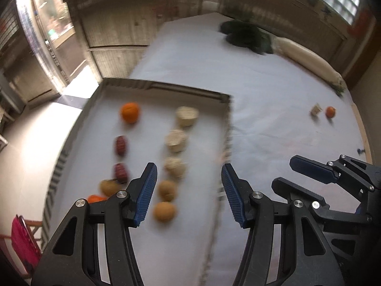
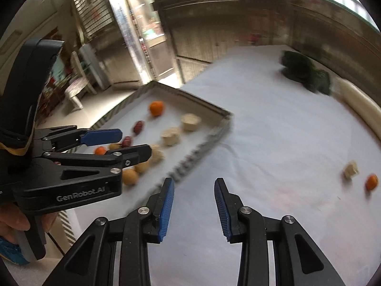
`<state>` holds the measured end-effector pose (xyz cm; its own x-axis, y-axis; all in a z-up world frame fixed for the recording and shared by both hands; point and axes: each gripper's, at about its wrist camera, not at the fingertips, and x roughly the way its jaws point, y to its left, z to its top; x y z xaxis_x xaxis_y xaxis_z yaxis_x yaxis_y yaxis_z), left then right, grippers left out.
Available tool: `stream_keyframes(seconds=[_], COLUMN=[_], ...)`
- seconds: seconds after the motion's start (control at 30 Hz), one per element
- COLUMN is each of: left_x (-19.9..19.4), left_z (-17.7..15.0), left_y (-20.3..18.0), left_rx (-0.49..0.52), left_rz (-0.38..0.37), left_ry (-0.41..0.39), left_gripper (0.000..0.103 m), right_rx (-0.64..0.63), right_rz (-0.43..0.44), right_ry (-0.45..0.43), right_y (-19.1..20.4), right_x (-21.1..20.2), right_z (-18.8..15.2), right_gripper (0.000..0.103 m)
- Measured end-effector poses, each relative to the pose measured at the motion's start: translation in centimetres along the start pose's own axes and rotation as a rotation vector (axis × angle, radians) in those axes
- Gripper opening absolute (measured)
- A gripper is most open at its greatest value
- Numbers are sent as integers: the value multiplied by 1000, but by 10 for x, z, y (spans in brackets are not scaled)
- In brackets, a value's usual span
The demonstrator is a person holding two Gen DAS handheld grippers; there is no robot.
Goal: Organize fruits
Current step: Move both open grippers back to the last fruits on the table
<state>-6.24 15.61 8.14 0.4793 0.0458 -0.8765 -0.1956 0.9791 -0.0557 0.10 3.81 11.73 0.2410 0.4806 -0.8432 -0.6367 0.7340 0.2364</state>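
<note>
Left wrist: blurred fruits [image 1: 171, 140] rowed in tray [image 1: 152, 87].

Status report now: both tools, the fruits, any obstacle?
Left tool open, empty. Right tool open, empty. Tray holds sorted rows; orange fruit and pale piece outside. No obstacle.

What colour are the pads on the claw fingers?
Blue, ribbed pads on black claw arms; clearest in the right wrist view.
</note>
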Motion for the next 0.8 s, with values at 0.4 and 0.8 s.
stream_keyframes(seconds=[0.4, 0.8], left_x=[25, 56], left_z=[28, 55], left_y=[-103, -181], left_rx=[174, 282], left_rz=[-125, -176], left_ry=[17, 36], left_gripper=[56, 56], right_rx=[224, 362], right_rz=[-140, -237], right_ry=[7, -25], right_y=[-104, -192], right_x=[-33, -61], right_z=[-46, -66], right_gripper=[35, 36])
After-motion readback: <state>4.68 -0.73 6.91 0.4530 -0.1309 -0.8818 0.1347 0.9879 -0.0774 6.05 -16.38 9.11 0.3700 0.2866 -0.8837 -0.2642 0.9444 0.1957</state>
